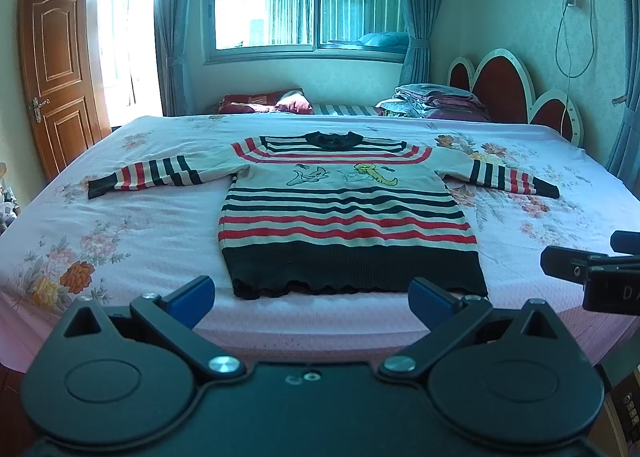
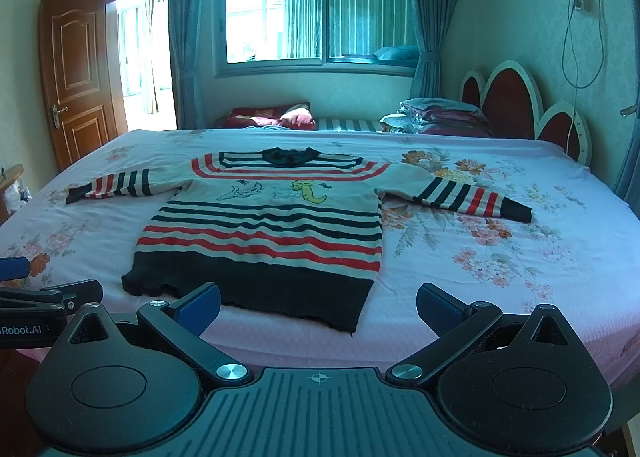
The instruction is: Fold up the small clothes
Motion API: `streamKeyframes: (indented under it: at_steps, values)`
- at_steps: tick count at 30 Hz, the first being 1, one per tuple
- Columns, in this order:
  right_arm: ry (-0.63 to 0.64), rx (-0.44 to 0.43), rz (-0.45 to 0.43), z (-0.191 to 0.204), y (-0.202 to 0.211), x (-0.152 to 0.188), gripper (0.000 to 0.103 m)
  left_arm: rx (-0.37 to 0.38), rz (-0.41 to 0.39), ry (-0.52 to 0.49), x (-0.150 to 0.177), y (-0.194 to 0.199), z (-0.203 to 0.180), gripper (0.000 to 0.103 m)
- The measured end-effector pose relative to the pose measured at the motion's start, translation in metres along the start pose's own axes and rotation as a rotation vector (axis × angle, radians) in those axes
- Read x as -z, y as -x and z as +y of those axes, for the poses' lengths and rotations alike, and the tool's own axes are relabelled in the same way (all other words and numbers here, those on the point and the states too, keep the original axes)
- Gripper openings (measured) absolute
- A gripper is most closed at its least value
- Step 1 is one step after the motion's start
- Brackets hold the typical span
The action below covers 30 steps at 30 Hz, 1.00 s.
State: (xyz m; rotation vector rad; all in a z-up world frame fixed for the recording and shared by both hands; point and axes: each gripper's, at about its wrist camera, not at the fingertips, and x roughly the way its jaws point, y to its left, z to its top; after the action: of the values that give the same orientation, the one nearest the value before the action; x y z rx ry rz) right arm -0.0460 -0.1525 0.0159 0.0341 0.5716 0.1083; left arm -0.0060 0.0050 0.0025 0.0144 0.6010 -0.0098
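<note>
A small striped sweater point(image 1: 344, 213) in red, black and white lies flat on the bed, face up, both sleeves spread sideways and its black hem toward me. A cartoon print sits across its chest. My left gripper point(image 1: 312, 301) hovers open just short of the hem, nothing between its blue pads. In the right wrist view the same sweater point(image 2: 264, 229) lies left of centre. My right gripper point(image 2: 318, 307) is open and empty near the hem's right corner. Each gripper shows at the edge of the other's view.
The bed point(image 1: 132, 217) has a pink floral sheet with wide bare areas on both sides of the sweater. Folded bedding point(image 1: 436, 101) and red pillows point(image 1: 264, 101) lie at the far side by the headboard point(image 1: 500, 89). A wooden door point(image 1: 56, 69) stands open at left.
</note>
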Motion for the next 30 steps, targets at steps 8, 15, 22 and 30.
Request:
streamKeyframes:
  at_steps: [8, 15, 22, 30]
  values:
    - [-0.002, -0.004, -0.002, -0.0009, 0.0007, -0.0002, 0.103, 0.0, 0.0, 0.001, -0.0002, 0.0002, 0.0008, 0.103]
    - [-0.005, -0.003, -0.002, -0.0008, 0.0005, 0.0001, 0.103, -0.001, 0.001, -0.002, -0.0003, 0.0001, 0.0008, 0.103]
    - [-0.011, -0.006, 0.002, 0.0, -0.0005, -0.0002, 0.103, 0.001, 0.004, -0.006, -0.0016, -0.0004, 0.0038, 0.103]
    - [-0.017, -0.006, 0.003, -0.0018, -0.0012, -0.0004, 0.103, -0.003, 0.003, -0.011, -0.0018, -0.0005, 0.0015, 0.103]
